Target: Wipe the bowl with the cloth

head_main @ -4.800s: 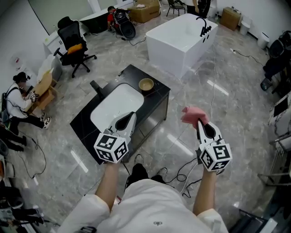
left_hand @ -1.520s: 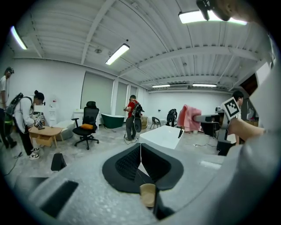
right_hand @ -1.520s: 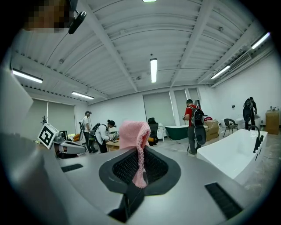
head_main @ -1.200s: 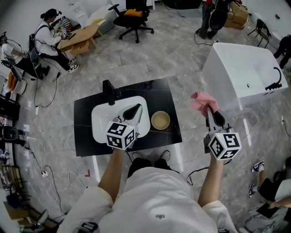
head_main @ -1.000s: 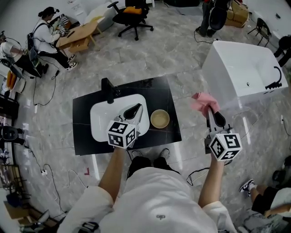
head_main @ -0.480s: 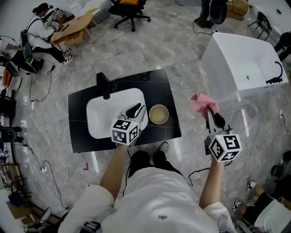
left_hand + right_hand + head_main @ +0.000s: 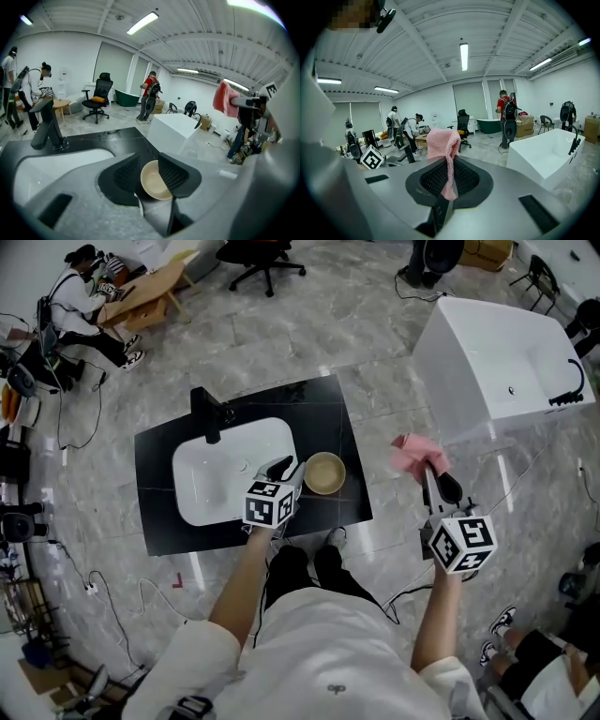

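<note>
1. The bowl (image 7: 325,473) is a small tan one. It stands upright on the black desk (image 7: 328,423), just beside the right edge of the white sink (image 7: 211,474). From the head view I see only its pale inner side.
2. The sink is set into the desk. A black faucet (image 7: 206,413) stands at its far rim. The wall of the sink looks plain white, and I cannot make out water in it.
3. The left gripper (image 7: 286,468) is low over the desk, between the sink and the bowl, with its tip just beside the left rim of the bowl.
4. In the left gripper view the fingers (image 7: 126,173) are spread, and they have just been opening. The bowl (image 7: 151,183) shows through the gap between them. The right finger covers a part of its rim, but I do not see the pads pressing on it.
5. The right gripper (image 7: 431,474) is held in the air to the right of the desk, well apart from the bowl, over the grey floor.
6. Its fingers (image 7: 461,180) are pressed together on the pink cloth (image 7: 443,140). A narrow strip of the cloth is pinched between the pads, and the rest bunches above the tips.
7. A white bathtub (image 7: 487,352) stands on the floor further right, with a black tap at its rim.
</note>
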`<control>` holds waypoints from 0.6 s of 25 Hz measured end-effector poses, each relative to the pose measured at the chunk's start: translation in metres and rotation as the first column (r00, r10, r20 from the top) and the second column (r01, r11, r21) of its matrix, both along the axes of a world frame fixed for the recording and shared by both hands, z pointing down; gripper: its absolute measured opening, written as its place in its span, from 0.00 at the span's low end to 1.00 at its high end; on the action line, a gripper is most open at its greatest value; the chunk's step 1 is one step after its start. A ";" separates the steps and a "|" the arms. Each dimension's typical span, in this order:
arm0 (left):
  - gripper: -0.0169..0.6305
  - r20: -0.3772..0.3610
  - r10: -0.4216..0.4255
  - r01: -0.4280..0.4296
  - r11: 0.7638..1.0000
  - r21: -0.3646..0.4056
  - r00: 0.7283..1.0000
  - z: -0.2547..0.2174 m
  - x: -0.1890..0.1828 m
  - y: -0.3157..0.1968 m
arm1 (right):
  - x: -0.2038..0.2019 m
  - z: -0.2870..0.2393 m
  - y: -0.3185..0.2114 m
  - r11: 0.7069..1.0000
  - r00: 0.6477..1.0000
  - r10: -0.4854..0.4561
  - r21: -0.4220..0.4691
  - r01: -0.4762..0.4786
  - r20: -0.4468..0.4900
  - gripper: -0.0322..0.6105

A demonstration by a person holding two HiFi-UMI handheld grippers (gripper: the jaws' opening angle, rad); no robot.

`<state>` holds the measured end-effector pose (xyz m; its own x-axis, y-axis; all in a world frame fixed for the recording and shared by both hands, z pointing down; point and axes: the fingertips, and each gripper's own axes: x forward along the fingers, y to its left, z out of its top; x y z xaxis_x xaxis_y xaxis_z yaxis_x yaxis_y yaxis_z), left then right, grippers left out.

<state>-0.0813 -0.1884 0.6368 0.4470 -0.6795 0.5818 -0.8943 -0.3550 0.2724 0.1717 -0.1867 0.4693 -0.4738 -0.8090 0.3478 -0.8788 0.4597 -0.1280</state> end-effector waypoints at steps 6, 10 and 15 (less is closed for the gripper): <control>0.23 0.021 -0.007 0.008 0.998 -0.068 1.000 0.034 0.001 -0.003 | 0.001 0.009 0.000 1.000 1.000 -0.001 -0.024 0.001 -0.009 0.07; 0.24 0.025 -0.003 0.006 0.994 -0.110 1.000 0.053 0.004 -0.004 | 0.004 0.014 0.000 0.999 1.000 0.002 -0.040 -0.003 -0.016 0.07; 0.24 0.025 -0.003 0.008 0.987 -0.161 1.000 0.075 0.004 -0.004 | 0.003 0.019 -0.002 0.999 1.000 0.000 -0.052 -0.001 -0.017 0.07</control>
<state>-0.0770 -0.1928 0.7122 0.4276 -0.5783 0.6948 -0.9033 -0.3033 0.3034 0.1748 -0.1889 0.4881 -0.4675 -0.7897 0.3973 -0.8811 0.4527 -0.1369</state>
